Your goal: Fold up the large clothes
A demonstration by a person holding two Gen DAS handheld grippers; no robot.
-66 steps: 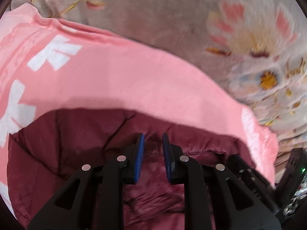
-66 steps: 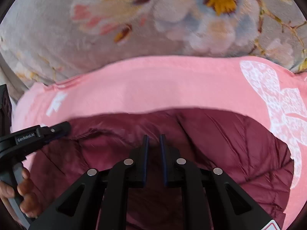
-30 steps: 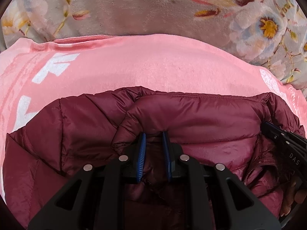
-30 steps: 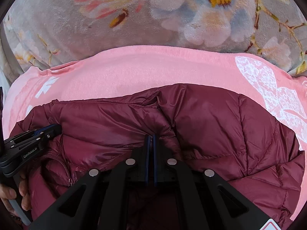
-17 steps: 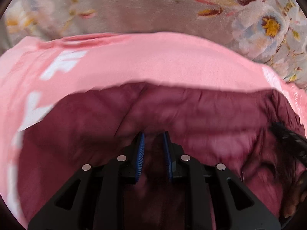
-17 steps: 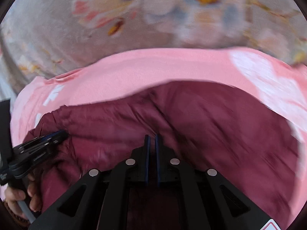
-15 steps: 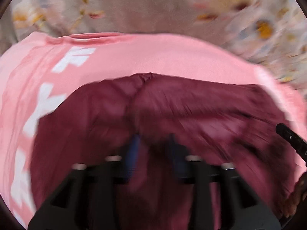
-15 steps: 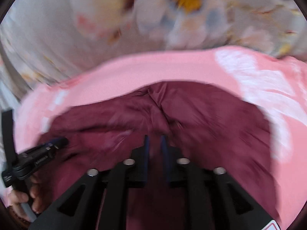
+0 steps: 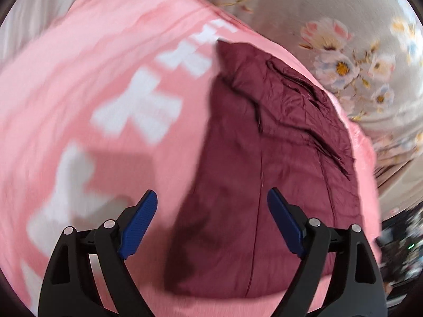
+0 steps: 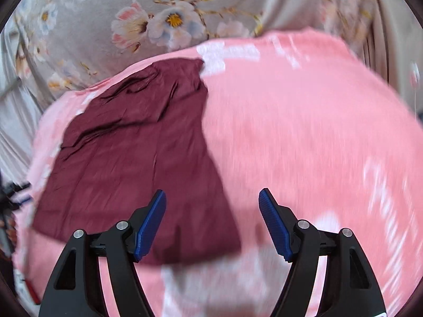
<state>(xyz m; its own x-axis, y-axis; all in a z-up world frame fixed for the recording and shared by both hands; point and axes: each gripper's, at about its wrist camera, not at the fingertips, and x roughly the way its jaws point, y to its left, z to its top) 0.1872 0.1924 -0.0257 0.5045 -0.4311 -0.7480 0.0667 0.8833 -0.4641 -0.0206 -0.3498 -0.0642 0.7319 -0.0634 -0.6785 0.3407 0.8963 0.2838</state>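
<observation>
A dark red padded jacket lies folded flat on a pink blanket with white marks; the right wrist view shows the same jacket at left of centre. My left gripper hangs above the jacket's near left edge with its jaws opening wide, nothing gripped between the blue pads. My right gripper hangs above the jacket's near right edge, jaws also opening, holding nothing. Both views are blurred by motion.
Grey bedding with a flower print lies beyond the pink blanket. A hand with the other gripper shows dimly at the left rim of the right wrist view. Dark clutter sits at the right edge.
Both grippers have let go of the jacket and opened wide. They pulled back and apart, the left to the jacket's left side, the right to its right side; the jacket now lies flat.
</observation>
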